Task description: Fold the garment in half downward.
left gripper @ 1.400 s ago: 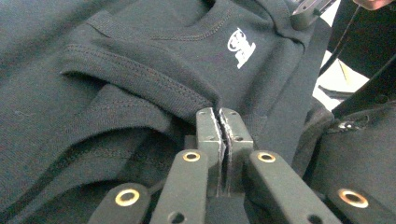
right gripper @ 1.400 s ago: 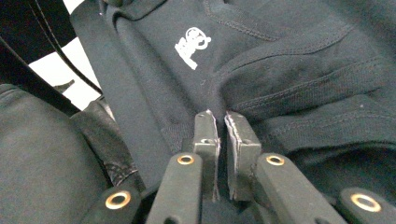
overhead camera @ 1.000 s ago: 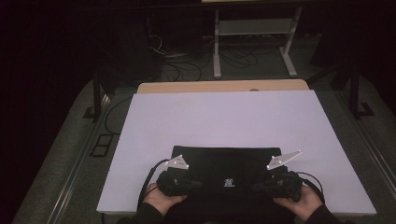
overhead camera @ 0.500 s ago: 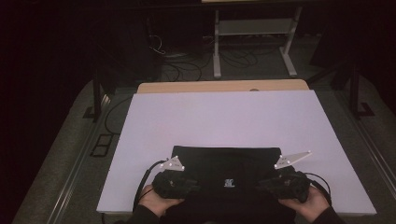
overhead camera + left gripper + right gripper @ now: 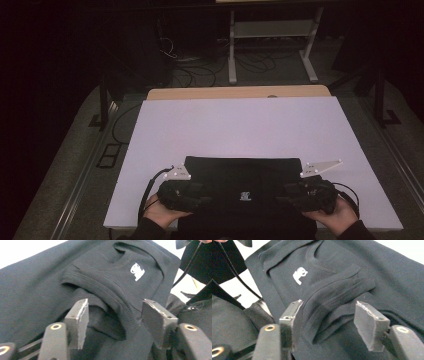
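Both hand-held grippers, left (image 5: 113, 322) and right (image 5: 328, 322), have just been opening, jaws now apart, gripping nothing; between them lies the folded black cotton T-shirt (image 5: 240, 180) with its small white logo (image 5: 137, 271), wordless, resting on the white worktop (image 5: 240, 125).

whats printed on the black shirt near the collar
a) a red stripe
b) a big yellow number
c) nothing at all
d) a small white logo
d: the black shirt carries a small white logo just below its neckline, seen in both gripper views and as a pale mark at the garment's middle in the high view.
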A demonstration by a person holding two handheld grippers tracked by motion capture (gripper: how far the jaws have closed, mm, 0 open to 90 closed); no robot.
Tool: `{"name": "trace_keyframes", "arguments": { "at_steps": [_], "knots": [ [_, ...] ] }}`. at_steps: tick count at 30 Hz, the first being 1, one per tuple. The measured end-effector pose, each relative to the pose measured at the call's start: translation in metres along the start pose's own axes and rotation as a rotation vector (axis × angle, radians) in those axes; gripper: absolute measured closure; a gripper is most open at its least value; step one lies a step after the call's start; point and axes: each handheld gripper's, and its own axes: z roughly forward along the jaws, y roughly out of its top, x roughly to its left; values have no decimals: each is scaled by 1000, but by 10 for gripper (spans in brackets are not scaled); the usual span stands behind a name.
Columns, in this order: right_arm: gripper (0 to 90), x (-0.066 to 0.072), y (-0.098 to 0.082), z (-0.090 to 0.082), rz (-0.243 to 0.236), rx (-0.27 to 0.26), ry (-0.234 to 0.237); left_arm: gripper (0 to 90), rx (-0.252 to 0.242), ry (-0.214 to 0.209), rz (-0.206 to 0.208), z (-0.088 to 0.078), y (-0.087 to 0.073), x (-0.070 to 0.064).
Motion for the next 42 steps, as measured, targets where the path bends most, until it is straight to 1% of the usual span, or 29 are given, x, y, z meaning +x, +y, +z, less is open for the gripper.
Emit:
{"name": "trace_keyframes", "arguments": {
  "at_steps": [3, 5, 7, 9, 11, 13, 14, 16, 17, 19, 20, 26, 30, 32, 34, 36, 37, 39, 42],
  "knots": [
    [306, -2, 1, -1, -2, -3, -2, 296, -11, -8, -10, -2, 0, 3],
    [220, -4, 3, -1, -1, -8, -10, 243, -12, -12, -18, -1, 2, 4],
    [171, -4, 5, -2, 0, -14, -22, 210, -11, -15, -12, -1, 3, 5],
    [126, -5, 7, -3, 2, -21, -24, 186, -6, -22, 0, -1, 5, 5],
    [114, -6, 8, -5, -1, -30, -29, 145, -9, -25, 9, -1, 9, 6],
    [37, -6, 10, -6, 0, -36, -41, 126, -12, -31, 19, -3, 12, 8],
    [7, -7, 11, -6, -3, -36, -51, 113, -17, -32, 14, -4, 13, 8],
    [0, -8, 13, -7, 2, -39, -66, 76, -18, -28, 20, -6, 14, 11],
    [0, -9, 13, -7, 5, -40, -65, 58, -18, -24, 21, -8, 15, 13],
    [0, -12, 14, -8, 4, -39, -58, 0, -6, -33, 10, -9, 18, 16],
    [0, -13, 14, -9, 3, -40, -61, 0, -4, -36, 15, -11, 19, 18],
    [0, -17, 17, -16, -13, -43, -58, 0, -40, -14, 29, -20, 28, 24],
    [0, -22, 19, -20, -17, -48, -65, 0, -47, -1, 43, -23, 32, 26],
    [0, -24, 20, -22, -20, -51, -67, 0, -54, 2, 41, -25, 34, 27],
    [0, -27, 20, -25, -24, -52, -71, 0, -56, 6, 51, -27, 37, 29],
    [0, -29, 21, -28, -29, -56, -74, 0, -61, 8, 46, -28, 39, 31],
    [0, -30, 22, -29, -30, -57, -74, 0, -55, 12, 57, -29, 40, 32],
    [0, -31, 23, -32, -37, -61, -75, 0, -50, 16, 66, -30, 42, 33],
    [0, -34, 25, -35, -42, -63, -77, 0, -51, 16, 65, -30, 43, 35]
  ]
}}
